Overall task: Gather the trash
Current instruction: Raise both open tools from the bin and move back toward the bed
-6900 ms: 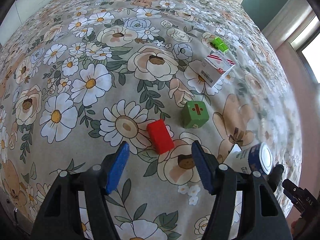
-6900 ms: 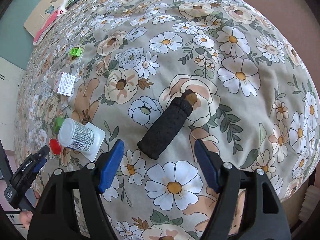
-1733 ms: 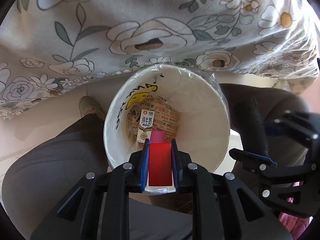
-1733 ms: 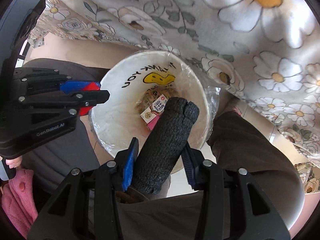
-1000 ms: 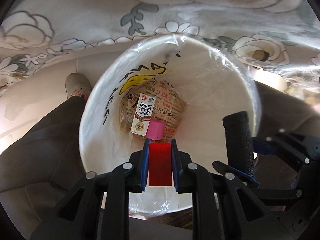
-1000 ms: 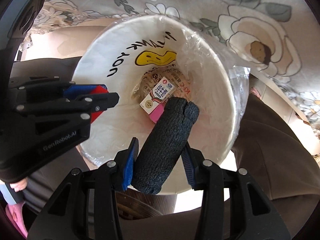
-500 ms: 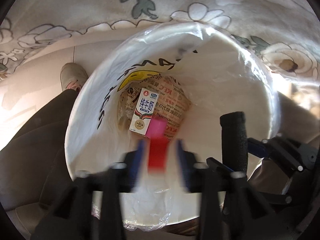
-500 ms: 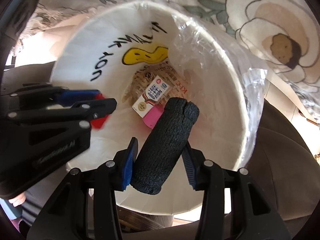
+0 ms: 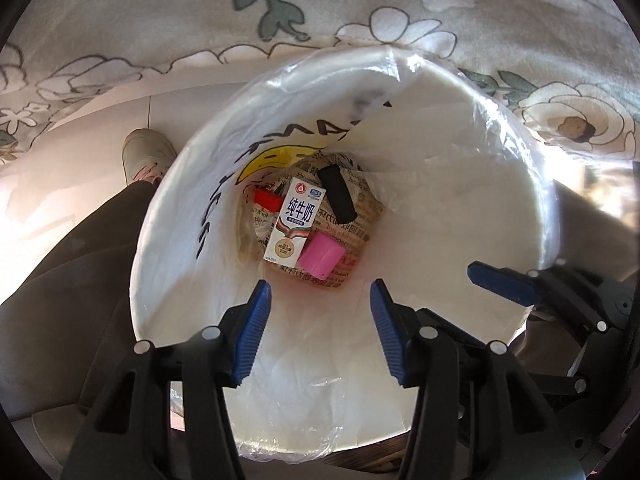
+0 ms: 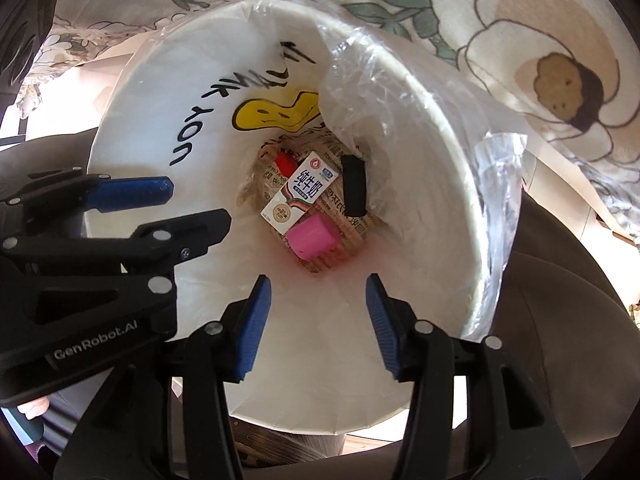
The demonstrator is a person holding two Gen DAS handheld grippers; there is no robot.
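Note:
A white paper bin point(image 9: 472, 152) point(image 10: 168, 92) lined with clear plastic stands below the bed's edge. At its bottom lie a red block point(image 9: 267, 199) point(image 10: 285, 162), a black foam cylinder point(image 9: 337, 193) point(image 10: 354, 190), a milk carton point(image 9: 294, 225) point(image 10: 301, 196) and a pink block point(image 9: 321, 255) point(image 10: 312, 237). My left gripper point(image 9: 320, 332) is open and empty over the bin's mouth. My right gripper point(image 10: 318, 320) is open and empty beside it. Each gripper shows in the other's view: the right one point(image 9: 520, 284), the left one point(image 10: 132, 200).
The floral bedspread point(image 9: 200, 12) point(image 10: 540, 40) hangs over the bin's far side. The person's dark-trousered legs point(image 9: 72, 264) point(image 10: 568, 320) flank the bin, and a shoe point(image 9: 142, 156) rests on the pale floor at the left.
Both grippers have opened over the bin. The red block has dropped from the left one and the black foam cylinder from the right; both now lie at the bin's bottom.

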